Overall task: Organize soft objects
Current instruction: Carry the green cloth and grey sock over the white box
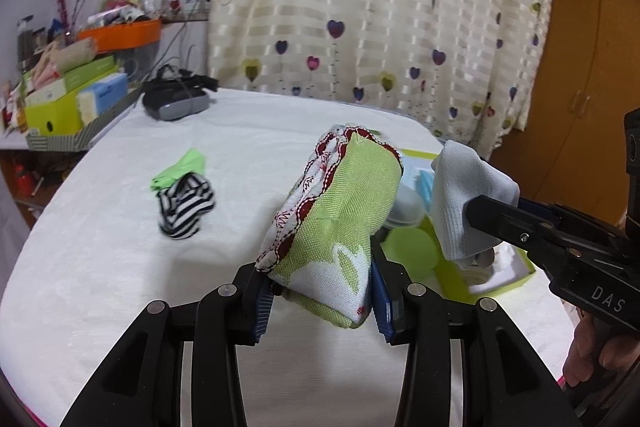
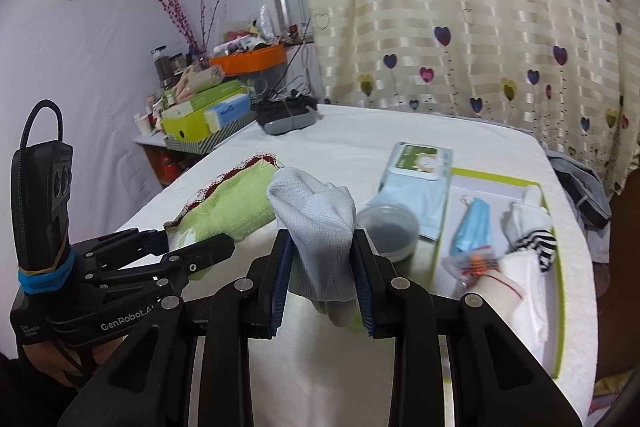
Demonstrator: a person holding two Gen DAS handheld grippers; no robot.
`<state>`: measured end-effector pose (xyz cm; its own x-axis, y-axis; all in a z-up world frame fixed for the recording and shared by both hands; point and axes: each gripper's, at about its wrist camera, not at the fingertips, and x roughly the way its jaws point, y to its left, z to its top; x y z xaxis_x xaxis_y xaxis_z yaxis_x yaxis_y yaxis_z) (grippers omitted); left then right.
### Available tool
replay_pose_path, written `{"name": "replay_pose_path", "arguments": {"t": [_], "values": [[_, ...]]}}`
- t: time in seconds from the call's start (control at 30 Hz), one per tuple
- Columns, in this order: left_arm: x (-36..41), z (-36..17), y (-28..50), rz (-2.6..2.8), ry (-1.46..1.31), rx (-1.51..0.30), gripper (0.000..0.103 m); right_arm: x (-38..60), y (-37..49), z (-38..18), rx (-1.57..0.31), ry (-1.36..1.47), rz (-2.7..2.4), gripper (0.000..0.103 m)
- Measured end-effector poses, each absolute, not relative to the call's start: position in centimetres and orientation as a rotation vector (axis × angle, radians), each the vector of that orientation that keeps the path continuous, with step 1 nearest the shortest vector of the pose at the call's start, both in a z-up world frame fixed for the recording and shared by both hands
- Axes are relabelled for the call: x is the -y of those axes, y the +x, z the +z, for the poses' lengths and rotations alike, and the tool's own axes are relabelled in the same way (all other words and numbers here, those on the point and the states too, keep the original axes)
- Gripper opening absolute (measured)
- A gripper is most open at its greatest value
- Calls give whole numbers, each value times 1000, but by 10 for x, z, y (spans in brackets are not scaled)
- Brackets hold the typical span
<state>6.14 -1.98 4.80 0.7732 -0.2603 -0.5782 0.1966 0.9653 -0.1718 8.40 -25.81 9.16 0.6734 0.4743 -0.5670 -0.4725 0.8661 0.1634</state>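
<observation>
While your left gripper (image 1: 320, 291) clamps the green cloth (image 1: 340, 211) and right gripper (image 2: 320, 279) the grey sock (image 2: 316, 223), the striped sock (image 1: 186, 205) remains outside the tray (image 2: 560, 291)

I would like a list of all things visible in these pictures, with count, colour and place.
green cloth: 1, green with red-white trim, in left gripper
grey sock: 1, light grey, in right gripper
striped sock: 1, black-white, on white table
green sock: 1, beside striped sock
tray: 1, green-rimmed, table's right side
face mask: 1, blue, in tray
round container: 1, dark, beside tray
wipes pack: 1, behind container
left gripper: black, shut
right gripper: black, shut
</observation>
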Motion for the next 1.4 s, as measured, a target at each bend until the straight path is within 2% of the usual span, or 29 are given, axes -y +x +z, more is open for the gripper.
{"name": "replay_pose_path", "arguments": {"t": [1.4], "values": [[135, 53, 65, -461, -21, -634, 41, 387, 79, 80, -636, 138, 303, 31]]}}
